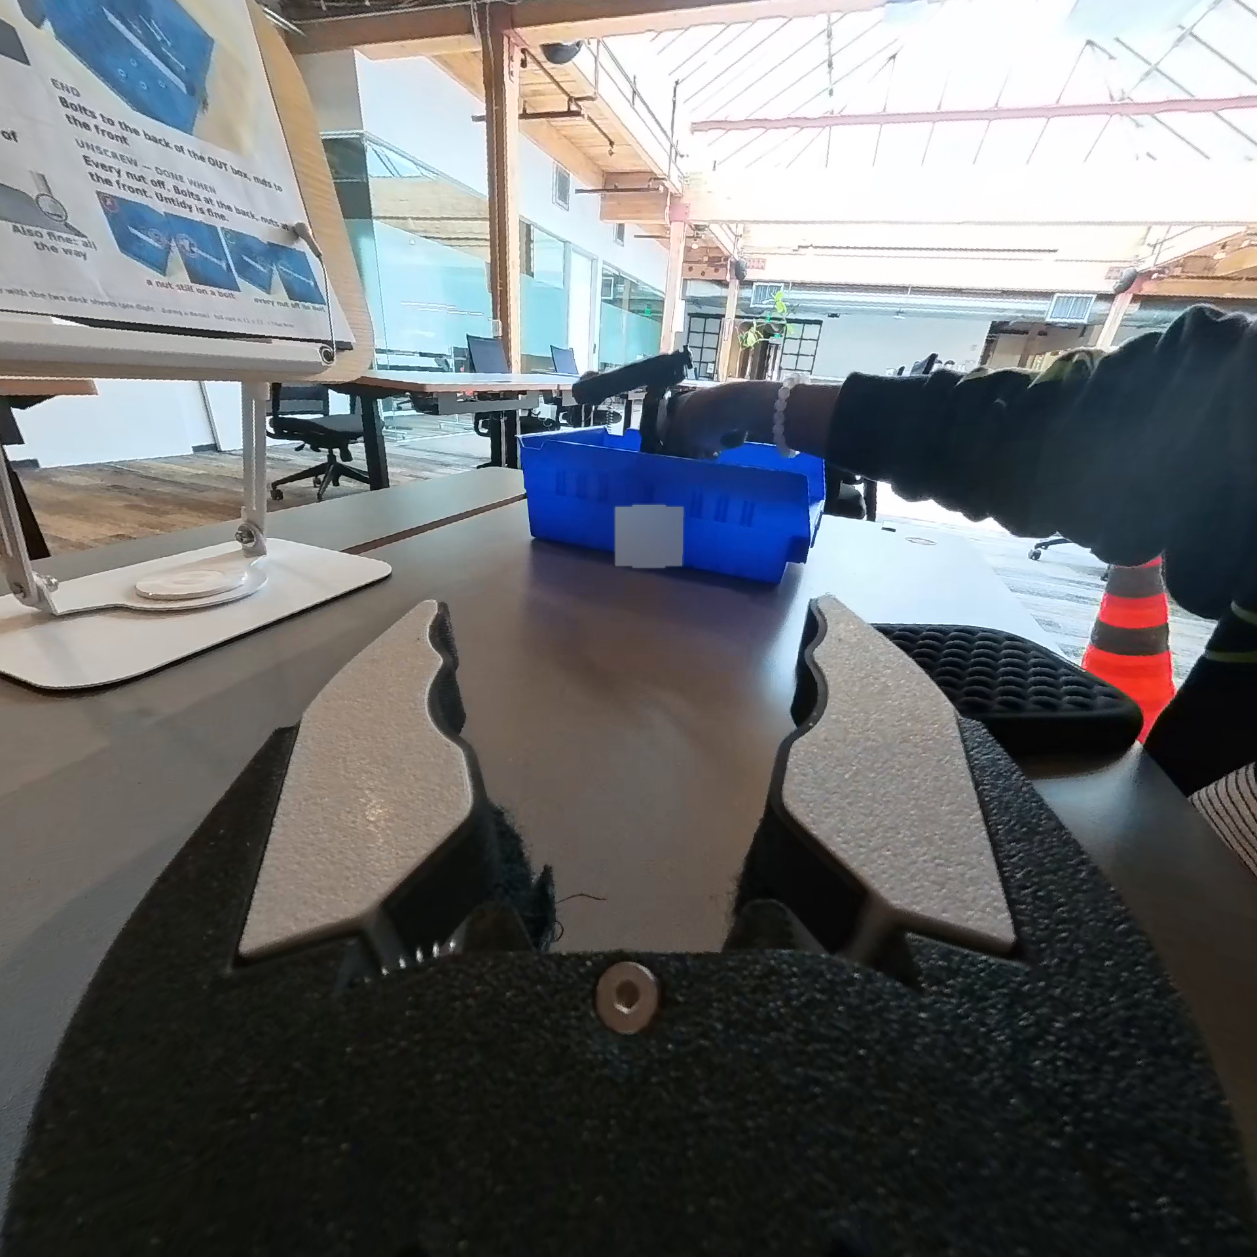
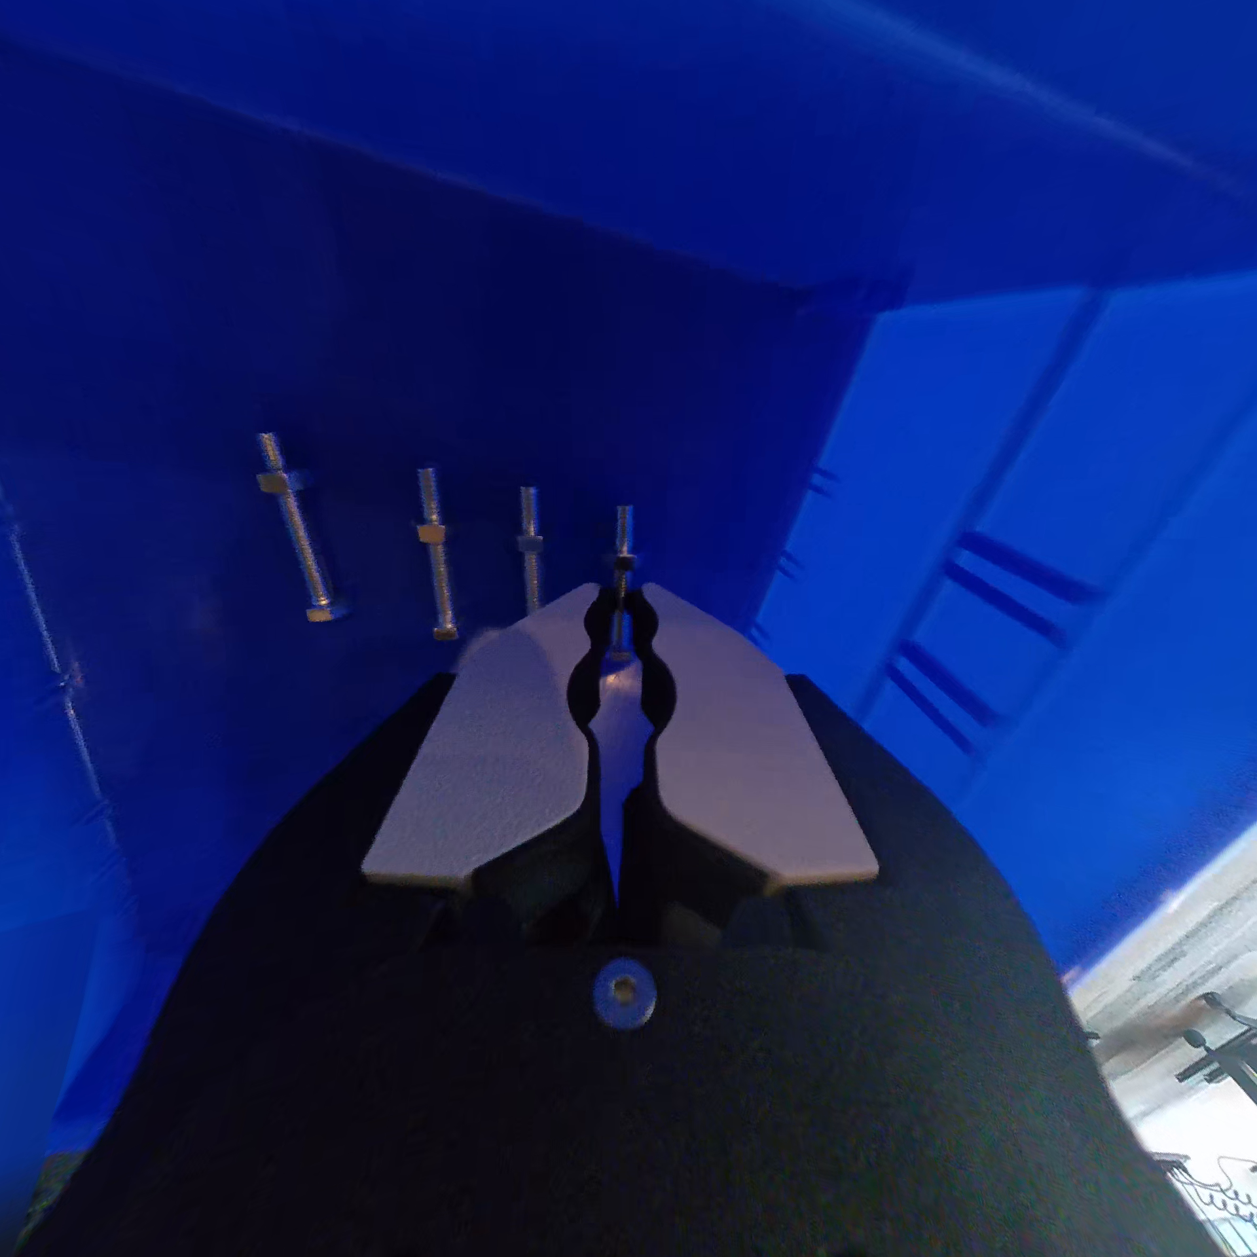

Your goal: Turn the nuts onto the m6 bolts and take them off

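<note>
Bolts with nuts partway along lie in a row on the blue bin (image 2: 1020, 442) floor, and I have my right gripper (image 2: 620, 598) down inside, pinched on the rightmost bolt (image 2: 624, 537) just below its nut (image 2: 624, 562), I judge to lift it out. My left gripper (image 1: 629, 632) waits near the bin over the table (image 1: 612, 714), fingers wide apart and empty, ready to work that nut.

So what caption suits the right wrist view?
Inside a blue bin, the right gripper closes on the rightmost of four nutted bolts.

A big open office: desks (image 1: 469, 394) and rolling chairs (image 1: 309, 435) far beyond the jaws, glass walls (image 1: 435, 286), wooden beams (image 1: 503, 170).
</note>
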`<move>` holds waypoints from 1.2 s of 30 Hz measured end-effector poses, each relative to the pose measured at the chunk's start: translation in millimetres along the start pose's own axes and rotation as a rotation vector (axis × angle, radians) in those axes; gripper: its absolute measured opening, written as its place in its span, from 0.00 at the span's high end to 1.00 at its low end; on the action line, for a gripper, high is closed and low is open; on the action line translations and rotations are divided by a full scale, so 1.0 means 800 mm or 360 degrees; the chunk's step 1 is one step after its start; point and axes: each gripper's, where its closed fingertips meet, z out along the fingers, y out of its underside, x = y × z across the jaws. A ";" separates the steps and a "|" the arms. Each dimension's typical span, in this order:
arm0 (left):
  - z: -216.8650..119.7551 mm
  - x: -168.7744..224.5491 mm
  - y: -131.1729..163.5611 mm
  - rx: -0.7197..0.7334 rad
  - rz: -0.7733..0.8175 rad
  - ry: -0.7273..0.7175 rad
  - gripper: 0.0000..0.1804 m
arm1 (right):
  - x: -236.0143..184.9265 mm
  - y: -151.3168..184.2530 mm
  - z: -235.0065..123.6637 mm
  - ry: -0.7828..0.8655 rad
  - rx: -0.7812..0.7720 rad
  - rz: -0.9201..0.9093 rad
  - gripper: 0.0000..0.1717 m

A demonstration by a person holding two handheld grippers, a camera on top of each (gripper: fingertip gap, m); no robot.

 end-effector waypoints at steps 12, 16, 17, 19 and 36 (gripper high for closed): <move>0.004 -0.017 0.015 -0.0183 0.0063 -0.0181 0.47 | -0.001 -0.012 -0.069 0.0113 0.0469 0.0062 0.73; 0.005 -0.019 0.023 -0.0272 0.0098 -0.0224 0.47 | -0.014 -0.006 -0.118 0.0178 0.0731 0.0075 0.65; 0.006 -0.018 0.025 -0.0289 0.0113 -0.0223 0.47 | -0.019 -0.004 -0.130 0.0191 0.0792 0.0068 0.64; 0.007 -0.015 0.028 -0.0321 0.0141 -0.0217 0.47 | -0.031 0.001 -0.156 0.0220 0.0918 0.0055 0.61; 0.008 -0.015 0.034 -0.0383 0.0206 -0.0249 0.48 | -0.155 0.039 -0.321 0.0363 0.1782 -0.0080 0.31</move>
